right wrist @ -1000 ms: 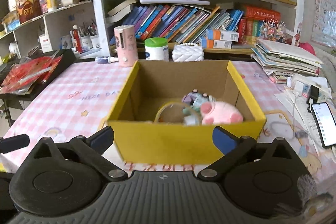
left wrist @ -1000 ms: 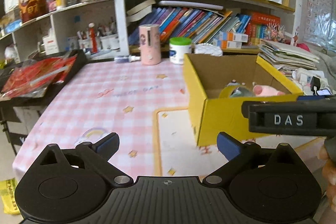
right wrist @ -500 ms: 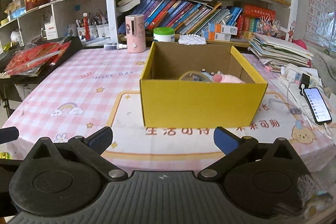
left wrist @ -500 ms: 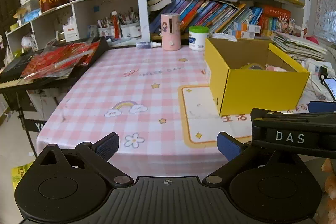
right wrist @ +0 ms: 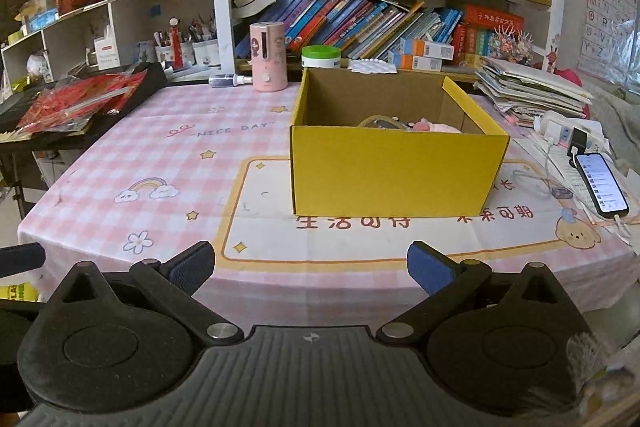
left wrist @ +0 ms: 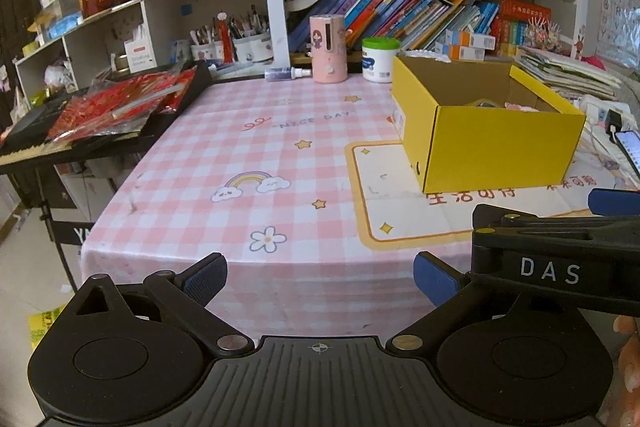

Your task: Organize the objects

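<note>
A yellow cardboard box [right wrist: 396, 175] stands open on the pink checked table [right wrist: 160, 163]; it also shows in the left wrist view [left wrist: 492, 147]. Inside it a pink plush toy [right wrist: 434, 127] and a tape ring [right wrist: 374, 122] peek over the rim. My right gripper [right wrist: 311, 265] is open and empty, held off the table's front edge, facing the box. My left gripper [left wrist: 320, 277] is open and empty, off the front edge further left. The right gripper's black body [left wrist: 560, 259] crosses the left wrist view at the right.
A pink cylinder [right wrist: 268, 57] and a green-lidded jar [right wrist: 321, 56] stand at the table's back. A phone [right wrist: 600, 183] and cables lie at the right. Red packets on a black keyboard [right wrist: 72, 103] sit left. Bookshelves [right wrist: 380, 15] stand behind.
Both grippers have pulled back from the box towards me, past the table's front edge. Both stay open and empty.
</note>
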Demonstrator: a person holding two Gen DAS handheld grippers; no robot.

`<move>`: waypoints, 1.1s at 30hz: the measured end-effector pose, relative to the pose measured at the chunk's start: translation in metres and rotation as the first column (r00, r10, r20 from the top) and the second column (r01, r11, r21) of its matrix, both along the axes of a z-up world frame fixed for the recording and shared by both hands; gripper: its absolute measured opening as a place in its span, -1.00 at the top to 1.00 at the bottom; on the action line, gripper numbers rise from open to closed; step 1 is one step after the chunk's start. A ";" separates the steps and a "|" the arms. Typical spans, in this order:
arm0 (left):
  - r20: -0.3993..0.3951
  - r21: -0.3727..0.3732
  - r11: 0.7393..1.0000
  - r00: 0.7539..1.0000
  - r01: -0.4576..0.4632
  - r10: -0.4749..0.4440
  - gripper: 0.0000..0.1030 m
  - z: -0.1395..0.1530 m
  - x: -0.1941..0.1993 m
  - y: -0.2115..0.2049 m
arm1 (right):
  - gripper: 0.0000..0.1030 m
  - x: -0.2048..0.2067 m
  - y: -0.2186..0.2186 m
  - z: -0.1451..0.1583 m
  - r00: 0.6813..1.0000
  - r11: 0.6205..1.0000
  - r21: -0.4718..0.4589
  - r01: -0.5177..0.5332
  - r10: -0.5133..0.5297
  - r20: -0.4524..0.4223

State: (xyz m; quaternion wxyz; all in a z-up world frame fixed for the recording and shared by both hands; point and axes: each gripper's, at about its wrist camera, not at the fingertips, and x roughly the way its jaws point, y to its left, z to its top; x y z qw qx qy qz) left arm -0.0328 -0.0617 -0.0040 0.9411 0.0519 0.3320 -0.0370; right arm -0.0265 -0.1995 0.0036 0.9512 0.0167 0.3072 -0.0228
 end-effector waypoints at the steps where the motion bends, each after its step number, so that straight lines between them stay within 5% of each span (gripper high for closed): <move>1: -0.001 0.001 1.000 1.000 -0.002 0.002 -0.96 0.000 -0.001 0.000 | -1.00 0.000 0.000 0.000 1.000 1.000 0.001 0.000 0.000 -0.001; 33: -0.017 -0.003 1.000 1.000 -0.007 0.007 -0.93 0.000 -0.003 0.009 | -1.00 -0.004 0.008 -0.001 1.000 1.000 0.022 0.007 -0.007 -0.024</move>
